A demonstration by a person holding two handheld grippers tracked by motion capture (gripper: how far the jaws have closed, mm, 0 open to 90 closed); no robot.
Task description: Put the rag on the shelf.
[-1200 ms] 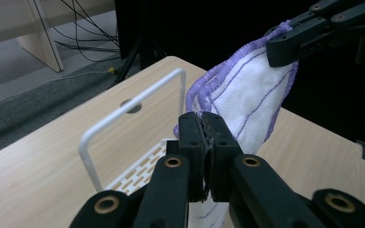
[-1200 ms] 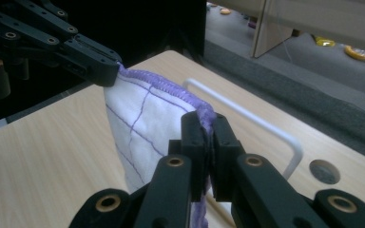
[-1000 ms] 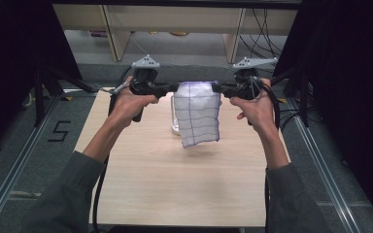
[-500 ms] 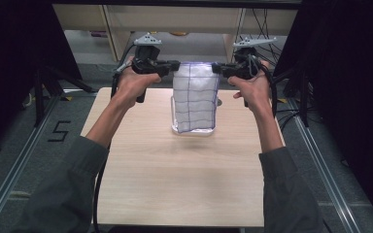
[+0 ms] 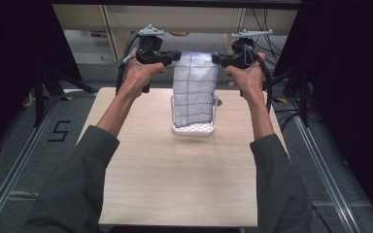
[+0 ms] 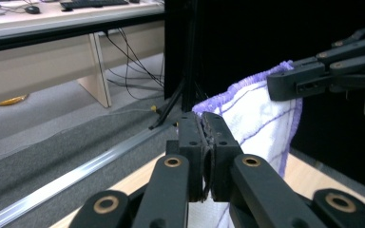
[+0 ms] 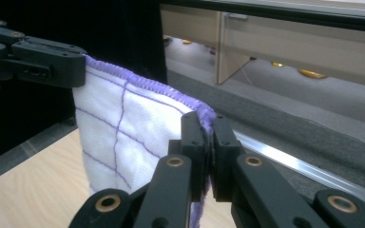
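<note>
Pale wooden table (image 5: 175, 194) spans the frame's centre, a white basket (image 5: 193, 129) at mid-frame. My left gripper (image 5: 177, 55) and right gripper (image 5: 215, 58) each clamp a top corner of the purple-checked white cloth (image 5: 194, 90), which hangs into it.

I have both arms stretched toward twelve o'clock, left gripper (image 5: 175, 56) and right gripper (image 5: 215, 58) level, jaws facing inward and clamped tight.

The cloth (image 5: 194, 90) looks woven and soft, white with purple stitching. The table (image 5: 175, 179) is pale matt wood. The jaws are matt black plastic.
</note>
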